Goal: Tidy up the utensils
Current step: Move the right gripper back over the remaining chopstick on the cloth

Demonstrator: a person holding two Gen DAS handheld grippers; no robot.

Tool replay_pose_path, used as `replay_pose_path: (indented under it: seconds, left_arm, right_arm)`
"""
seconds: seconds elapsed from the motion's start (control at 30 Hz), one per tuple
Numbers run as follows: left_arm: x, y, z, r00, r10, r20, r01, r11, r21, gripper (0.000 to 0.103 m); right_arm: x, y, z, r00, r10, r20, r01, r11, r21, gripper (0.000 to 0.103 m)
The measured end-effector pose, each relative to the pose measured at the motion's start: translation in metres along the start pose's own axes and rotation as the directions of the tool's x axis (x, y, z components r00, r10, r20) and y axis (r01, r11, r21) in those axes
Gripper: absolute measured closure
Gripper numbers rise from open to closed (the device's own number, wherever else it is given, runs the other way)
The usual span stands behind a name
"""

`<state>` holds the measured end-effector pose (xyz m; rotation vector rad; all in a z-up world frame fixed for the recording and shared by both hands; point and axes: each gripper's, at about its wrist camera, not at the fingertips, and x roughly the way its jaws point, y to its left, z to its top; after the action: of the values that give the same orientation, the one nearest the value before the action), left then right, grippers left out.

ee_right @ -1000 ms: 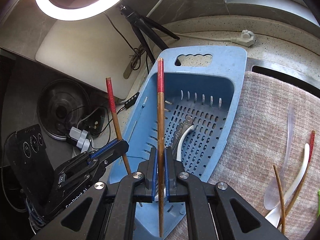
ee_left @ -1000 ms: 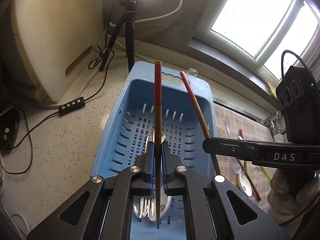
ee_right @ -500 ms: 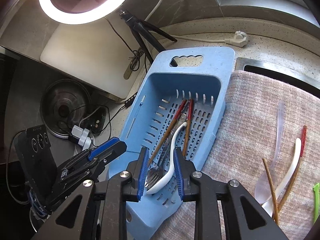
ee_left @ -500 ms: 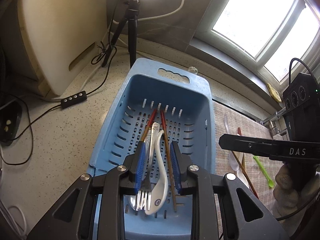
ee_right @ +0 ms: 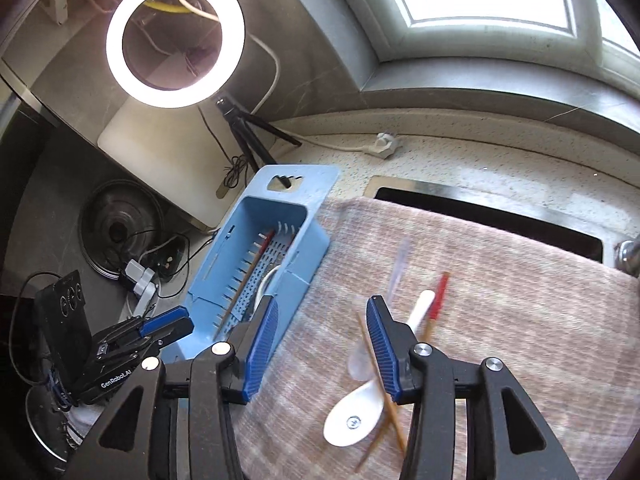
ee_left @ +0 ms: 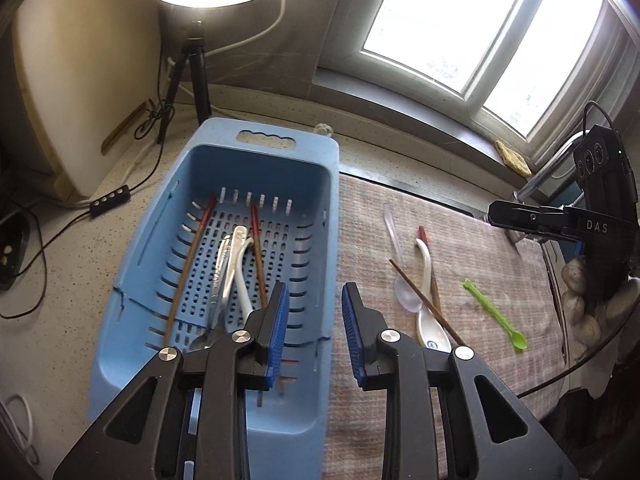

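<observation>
Both grippers, left and right, fingers spread wide, empty. Hung over mat beside blue basket, which held two chopsticks, fork, spoon. Probably lining up on remaining ceramic spoon and chopsticks.

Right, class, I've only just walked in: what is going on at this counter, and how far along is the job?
A person with a gripper in each hand is sorting utensils into a blue basket. Two red-tipped chopsticks, a white spoon and metal cutlery already lie in it. Both the left gripper and the right gripper are empty, jaws open. On the cloth a white spoon, a clear spoon, two chopsticks and a green spoon wait.
</observation>
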<state>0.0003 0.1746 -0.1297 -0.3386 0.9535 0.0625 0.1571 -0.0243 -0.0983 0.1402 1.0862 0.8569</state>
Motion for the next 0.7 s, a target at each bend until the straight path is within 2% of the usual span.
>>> replay_pose_path:
  seconds: [0.1, 0.27, 0.47, 0.7]
  left_arm:
    - [0.004, -0.017, -0.006, 1.000, -0.016, -0.008, 0.016, 1.000, 0.022, 0.074]
    - [0.016, -0.045, -0.016, 0.999, -0.040, -0.037, 0.042, 0.998, 0.052, 0.074]
    - [0.028, -0.065, -0.025, 0.996, -0.059, -0.064, 0.063, 0.996, 0.061, 0.074]
    - [0.033, -0.071, -0.025, 0.996, -0.045, -0.081, 0.051, 0.996, 0.078, 0.074]
  right_arm:
    - [-0.016, -0.022, -0.005, 0.999, -0.054, 0.001, 0.055, 0.998, -0.010, 0.060]
    - [-0.036, -0.058, -0.020, 0.996, -0.079, -0.043, 0.081, 0.996, 0.038, 0.060]
    - [-0.033, -0.068, -0.053, 0.989, -0.015, -0.149, 0.024, 0.998, 0.060, 0.060]
    - [0.001, -0.061, -0.094, 0.960, 0.100, -0.262, -0.070, 0.990, 0.122, 0.060]
